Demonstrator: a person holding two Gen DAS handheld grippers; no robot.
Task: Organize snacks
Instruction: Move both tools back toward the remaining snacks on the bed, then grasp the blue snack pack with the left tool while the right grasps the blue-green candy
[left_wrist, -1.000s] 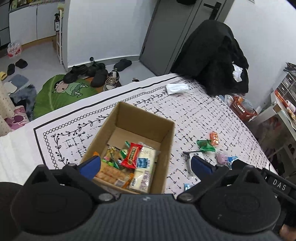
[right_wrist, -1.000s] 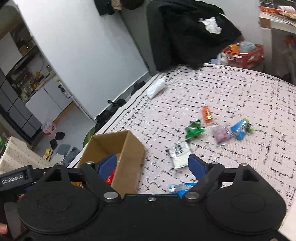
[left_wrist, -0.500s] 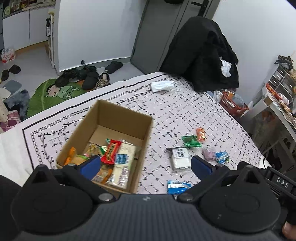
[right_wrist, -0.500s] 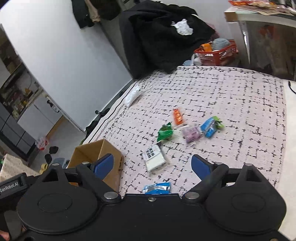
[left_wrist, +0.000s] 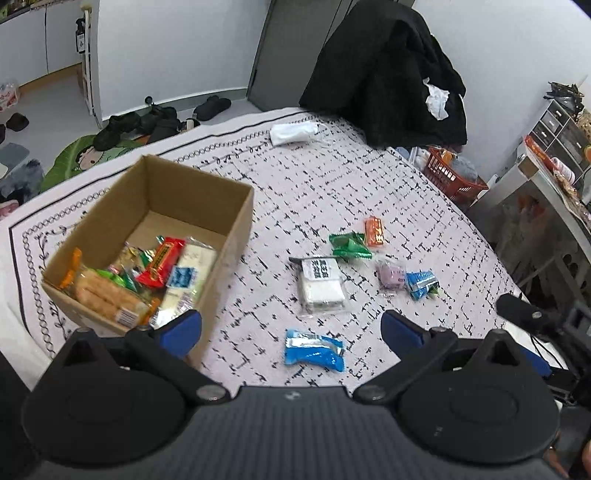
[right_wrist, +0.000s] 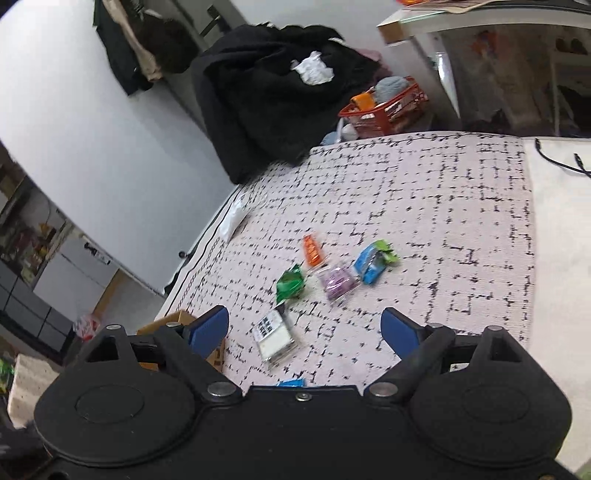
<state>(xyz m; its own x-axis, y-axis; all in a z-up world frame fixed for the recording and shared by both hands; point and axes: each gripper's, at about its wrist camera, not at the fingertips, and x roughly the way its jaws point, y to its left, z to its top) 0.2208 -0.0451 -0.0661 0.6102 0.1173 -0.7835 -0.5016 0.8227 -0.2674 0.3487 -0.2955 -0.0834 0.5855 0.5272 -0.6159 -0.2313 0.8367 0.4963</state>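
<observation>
A patterned cloth (left_wrist: 332, 192) with black dashes and a vine border covers the whole surface under both grippers. On it, ahead and to the left of the left gripper (left_wrist: 291, 329), an open cardboard box (left_wrist: 236, 236) stands upright; its near end holds a pile of snack packets (left_wrist: 147, 277), with a red bar and a pale wrapped slab on top. In the right wrist view only a corner of that box (right_wrist: 173, 320) shows, behind the left blue fingertip. The left gripper stands wide with nothing between its blue fingertips (left_wrist: 181, 328). The right gripper (right_wrist: 304, 326) is also spread wide, closing slightly, with nothing in its grip. Loose snacks lie on the cloth ahead of both tools, well apart from the box. Biggest is a clear-wrapped white packet with a black-and-white label (left_wrist: 320, 284), straight ahead of the left gripper and ahead and a little left of the right one (right_wrist: 275, 334). Nearest the left gripper lies a blue packet (left_wrist: 314, 349); only its edge (right_wrist: 291, 383) peeks over the right gripper's body. Farther out sit a green packet (left_wrist: 349, 245), touching the labelled packet's far corner, an orange packet (left_wrist: 375, 231) just beside it, a purple packet (left_wrist: 390, 275), and a blue-and-green packet (left_wrist: 421, 283) touching the purple one.
</observation>
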